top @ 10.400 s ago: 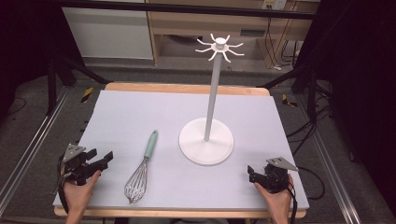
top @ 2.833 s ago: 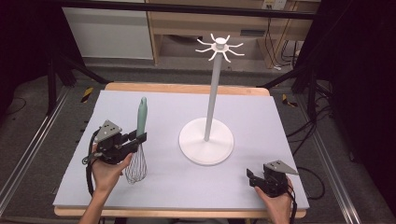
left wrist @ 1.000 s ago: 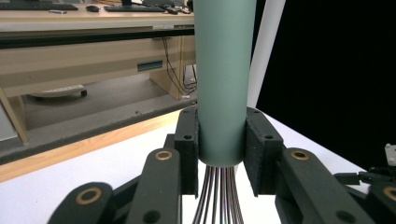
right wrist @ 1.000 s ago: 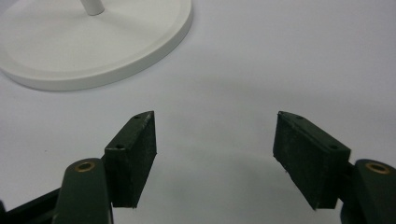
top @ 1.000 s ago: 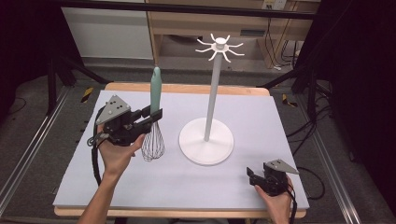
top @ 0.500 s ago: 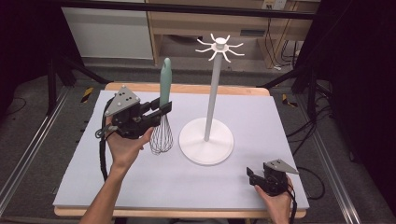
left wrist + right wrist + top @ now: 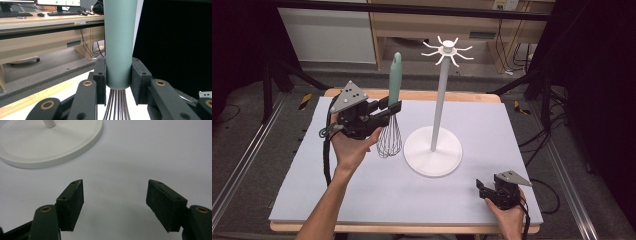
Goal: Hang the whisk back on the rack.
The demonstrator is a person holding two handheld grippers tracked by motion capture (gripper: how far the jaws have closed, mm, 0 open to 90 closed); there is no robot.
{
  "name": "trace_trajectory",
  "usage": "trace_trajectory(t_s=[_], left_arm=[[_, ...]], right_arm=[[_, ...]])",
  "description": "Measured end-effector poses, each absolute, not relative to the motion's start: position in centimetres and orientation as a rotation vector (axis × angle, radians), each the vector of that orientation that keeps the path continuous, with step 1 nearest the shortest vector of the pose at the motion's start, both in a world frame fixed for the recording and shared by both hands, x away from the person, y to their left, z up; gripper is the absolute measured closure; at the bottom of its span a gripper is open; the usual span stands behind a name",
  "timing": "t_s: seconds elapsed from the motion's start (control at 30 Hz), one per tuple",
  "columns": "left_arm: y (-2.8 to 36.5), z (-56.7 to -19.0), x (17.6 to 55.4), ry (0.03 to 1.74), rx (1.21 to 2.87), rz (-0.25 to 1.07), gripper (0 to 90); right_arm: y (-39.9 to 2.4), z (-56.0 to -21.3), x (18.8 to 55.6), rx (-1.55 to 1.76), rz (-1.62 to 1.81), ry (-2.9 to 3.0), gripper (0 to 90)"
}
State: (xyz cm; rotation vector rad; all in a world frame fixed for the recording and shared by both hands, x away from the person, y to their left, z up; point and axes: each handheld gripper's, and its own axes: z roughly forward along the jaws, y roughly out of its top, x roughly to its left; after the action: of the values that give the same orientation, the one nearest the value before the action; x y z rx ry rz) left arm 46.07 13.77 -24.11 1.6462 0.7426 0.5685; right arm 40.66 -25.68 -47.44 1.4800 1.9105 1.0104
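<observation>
A whisk (image 7: 393, 100) with a pale green handle (image 7: 120, 42) and a wire head is held upright above the table, handle up. My left gripper (image 7: 393, 108) is shut on the handle's lower end, just above the wires, and its pads (image 7: 100, 82) press both sides. A white stand (image 7: 435, 125) with a round base (image 7: 50, 142) and a crown of hooks (image 7: 447, 50) rises just right of the whisk. My right gripper (image 7: 480, 189) rests open near the table's front right, nothing between its pads (image 7: 71, 202).
A light grey mat (image 7: 492, 130) covers the wooden table (image 7: 462, 96). Behind the table stand a wooden desk (image 7: 37, 37) with keyboards and black frame posts (image 7: 542, 75). Cables trail on the floor at the right.
My left gripper has lifted the whisk higher and carried it rightward and farther back, toward the stand. The right gripper has stayed still.
</observation>
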Motion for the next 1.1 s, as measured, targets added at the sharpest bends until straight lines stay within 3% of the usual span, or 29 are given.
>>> trace_trajectory(t_s=[1.1], left_arm=[[11.2,-23.4,48.7,0.738,1.695,0.543,68.7]], right_arm=[[-25.7,-47.4,40.7,1.479,1.009,1.906,30.8]])
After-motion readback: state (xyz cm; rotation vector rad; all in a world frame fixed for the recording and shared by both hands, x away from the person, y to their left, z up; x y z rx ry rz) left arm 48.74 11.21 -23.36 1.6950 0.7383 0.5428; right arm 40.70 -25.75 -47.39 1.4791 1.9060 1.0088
